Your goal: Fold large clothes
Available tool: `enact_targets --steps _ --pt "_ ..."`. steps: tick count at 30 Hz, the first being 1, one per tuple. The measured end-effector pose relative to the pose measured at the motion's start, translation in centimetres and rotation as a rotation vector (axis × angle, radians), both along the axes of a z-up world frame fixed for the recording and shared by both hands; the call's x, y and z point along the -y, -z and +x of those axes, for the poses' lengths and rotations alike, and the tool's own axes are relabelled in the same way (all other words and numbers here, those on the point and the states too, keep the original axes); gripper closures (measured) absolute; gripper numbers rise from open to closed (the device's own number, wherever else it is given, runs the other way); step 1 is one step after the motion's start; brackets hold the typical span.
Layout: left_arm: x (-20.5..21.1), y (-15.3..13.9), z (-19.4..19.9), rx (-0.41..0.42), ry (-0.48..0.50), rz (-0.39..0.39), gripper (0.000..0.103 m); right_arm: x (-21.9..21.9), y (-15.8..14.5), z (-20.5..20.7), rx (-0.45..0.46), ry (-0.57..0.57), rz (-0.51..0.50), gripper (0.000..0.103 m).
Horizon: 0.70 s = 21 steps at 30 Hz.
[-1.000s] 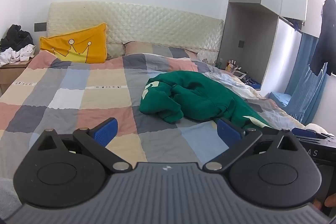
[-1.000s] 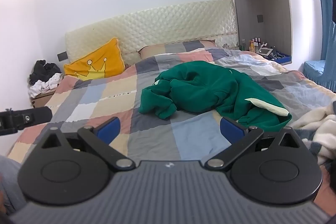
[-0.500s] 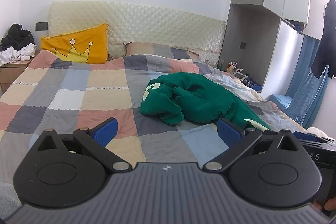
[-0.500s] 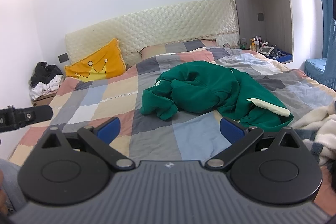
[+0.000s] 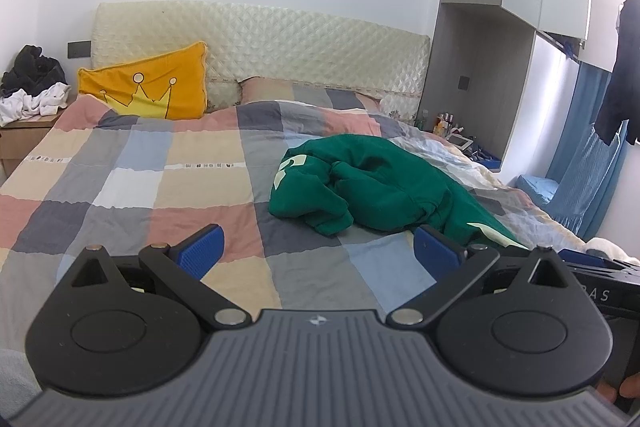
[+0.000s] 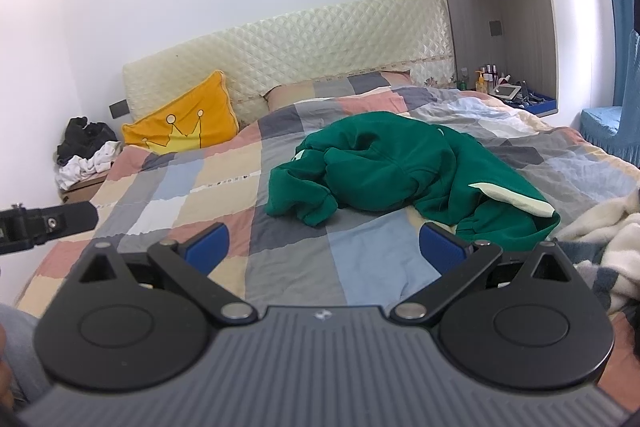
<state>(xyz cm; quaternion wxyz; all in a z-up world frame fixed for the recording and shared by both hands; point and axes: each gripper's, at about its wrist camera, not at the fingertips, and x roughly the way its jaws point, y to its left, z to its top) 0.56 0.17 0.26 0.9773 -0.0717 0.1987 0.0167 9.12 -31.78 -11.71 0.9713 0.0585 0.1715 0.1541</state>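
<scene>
A crumpled green sweatshirt (image 5: 380, 183) with pale cream trim lies bunched on the right half of a bed covered by a checked quilt (image 5: 160, 187). It also shows in the right wrist view (image 6: 392, 167). My left gripper (image 5: 318, 253) is open and empty, held above the foot of the bed, short of the sweatshirt. My right gripper (image 6: 322, 247) is open and empty, also short of the sweatshirt. The left gripper's side shows at the left edge of the right wrist view (image 6: 44, 225).
An orange crown pillow (image 5: 148, 89) leans on the quilted headboard (image 5: 280, 39). A nightstand with heaped clothes (image 5: 28, 95) stands at the left. A grey cabinet and shelf with bottles (image 6: 504, 83) stand at the right. A white fluffy blanket (image 6: 600, 231) lies at the bed's right edge.
Both views have shifted slightly, so the sweatshirt sits a little further ahead in frame. Both grippers stay open and empty. The sweatshirt has not moved.
</scene>
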Motion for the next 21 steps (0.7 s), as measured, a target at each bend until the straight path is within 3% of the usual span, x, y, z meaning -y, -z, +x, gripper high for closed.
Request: enact_targets --steps 21 --pt "0.1 1.0 1.4 -0.021 0.01 0.005 0.0 -0.2 0.9 1.1 -0.028 -0.01 0.006 0.0"
